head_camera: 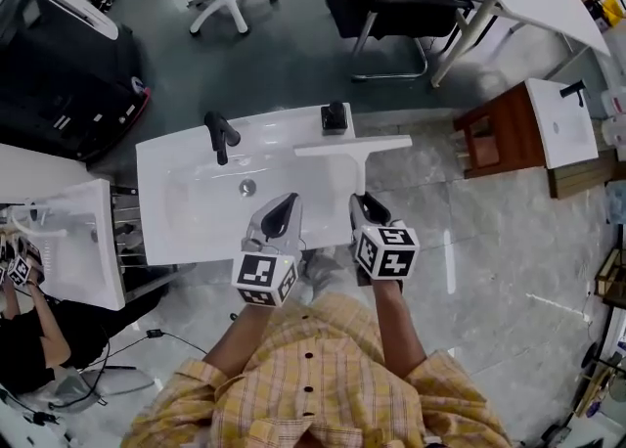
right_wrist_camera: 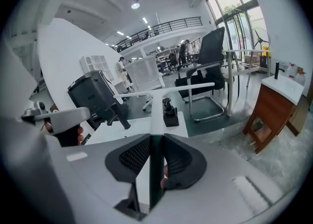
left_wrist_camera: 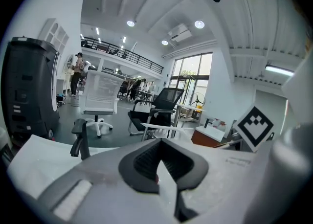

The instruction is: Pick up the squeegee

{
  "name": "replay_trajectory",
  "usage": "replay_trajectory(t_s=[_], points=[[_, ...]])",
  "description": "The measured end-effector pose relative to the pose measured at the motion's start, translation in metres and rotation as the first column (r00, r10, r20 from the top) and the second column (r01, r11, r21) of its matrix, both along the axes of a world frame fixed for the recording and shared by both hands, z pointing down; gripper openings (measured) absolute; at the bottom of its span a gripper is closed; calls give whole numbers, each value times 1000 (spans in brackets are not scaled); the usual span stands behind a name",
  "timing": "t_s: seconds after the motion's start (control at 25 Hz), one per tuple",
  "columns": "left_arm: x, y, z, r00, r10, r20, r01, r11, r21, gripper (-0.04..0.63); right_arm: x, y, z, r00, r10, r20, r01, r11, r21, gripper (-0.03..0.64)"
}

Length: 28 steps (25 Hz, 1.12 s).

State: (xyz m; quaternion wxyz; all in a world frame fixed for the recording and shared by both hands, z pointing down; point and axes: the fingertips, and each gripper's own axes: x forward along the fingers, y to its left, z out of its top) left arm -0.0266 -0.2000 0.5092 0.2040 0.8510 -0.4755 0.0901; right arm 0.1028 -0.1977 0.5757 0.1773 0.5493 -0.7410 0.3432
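Squeegee [head_camera: 350, 149]: white, T-shaped, gripped by its handle between the pads of the right gripper [head_camera: 370, 209], which are pressed against it from both sides. The blade is carried crosswise at the far end, away from the person, over the back right corner of the white basin [head_camera: 186, 197] and just beside the black soap dispenser [head_camera: 335, 117]. The near end of the handle is hidden inside the jaws and under the gripper body. Whether the blade touches the basin top cannot be told from the head view. In the right gripper view the blade is seen higher than the dispenser's pump.

Basin bowl: a round drain [head_camera: 247, 187] is seen at its middle. A black faucet [head_camera: 220, 133] is mounted at the back rim, left of the dispenser.

Left gripper [head_camera: 282, 211]: held just beside the right one over the basin's front edge, jaws a little apart, nothing gripped. Both grippers are pointed forward and somewhat down, with forearms extended from a plaid shirt [head_camera: 313, 387]. The hands are hidden beneath the gripper bodies.

Surroundings: a second white basin [head_camera: 83, 241] is cut off at the left. A small wooden vanity [head_camera: 528, 128] is noted at the right. A black office chair [head_camera: 391, 1] is partly cut by the top edge.
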Motion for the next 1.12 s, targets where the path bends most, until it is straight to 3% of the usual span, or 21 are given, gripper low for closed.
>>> replay_trajectory(t_s=[0.6, 1.12], points=[[0, 30, -59, 1000, 11, -14, -9, 992, 123, 2, 1, 31, -82, 1000, 16, -5, -14, 981, 195, 86], [-4, 37, -84, 999, 32, 26, -36, 983, 178, 2, -10, 35, -142, 1000, 25, 13, -28, 926, 378, 86]])
